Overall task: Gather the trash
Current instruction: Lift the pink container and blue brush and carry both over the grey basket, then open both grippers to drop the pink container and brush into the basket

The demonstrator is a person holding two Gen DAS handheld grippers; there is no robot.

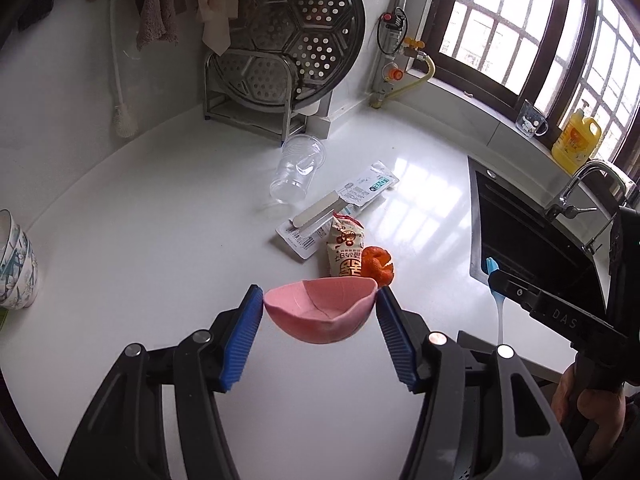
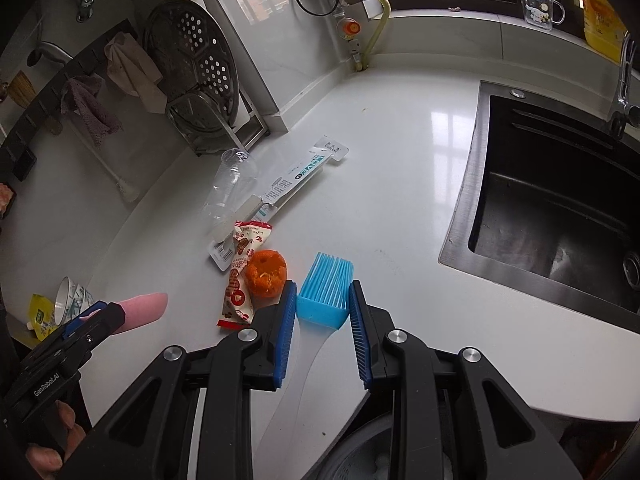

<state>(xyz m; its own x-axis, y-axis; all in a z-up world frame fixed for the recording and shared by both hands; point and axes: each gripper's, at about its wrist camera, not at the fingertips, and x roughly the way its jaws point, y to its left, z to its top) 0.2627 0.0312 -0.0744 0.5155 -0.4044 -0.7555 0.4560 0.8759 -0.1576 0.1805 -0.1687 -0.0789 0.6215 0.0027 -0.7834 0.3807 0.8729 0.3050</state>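
My left gripper [image 1: 320,306] is shut on a pink dustpan-like scoop [image 1: 320,314], held just above the white counter [image 1: 160,240]. My right gripper [image 2: 322,300] is shut on a blue silicone brush [image 2: 326,290] with a clear handle. The trash lies just beyond both: an orange peel [image 2: 266,272], a red-and-white snack wrapper [image 2: 240,276], a long white packaging card [image 2: 296,178] and a clear plastic cup [image 2: 234,188] on its side. In the left wrist view the peel [image 1: 376,266] and wrapper [image 1: 345,252] sit right behind the scoop.
A black sink [image 2: 560,216] with a faucet [image 1: 580,188] is on the right. A rack with steamer trays [image 1: 288,40] stands at the back wall. Stacked bowls [image 1: 16,260] stand at the far left. A yellow bottle [image 1: 576,144] and a mug [image 1: 530,120] are on the sill.
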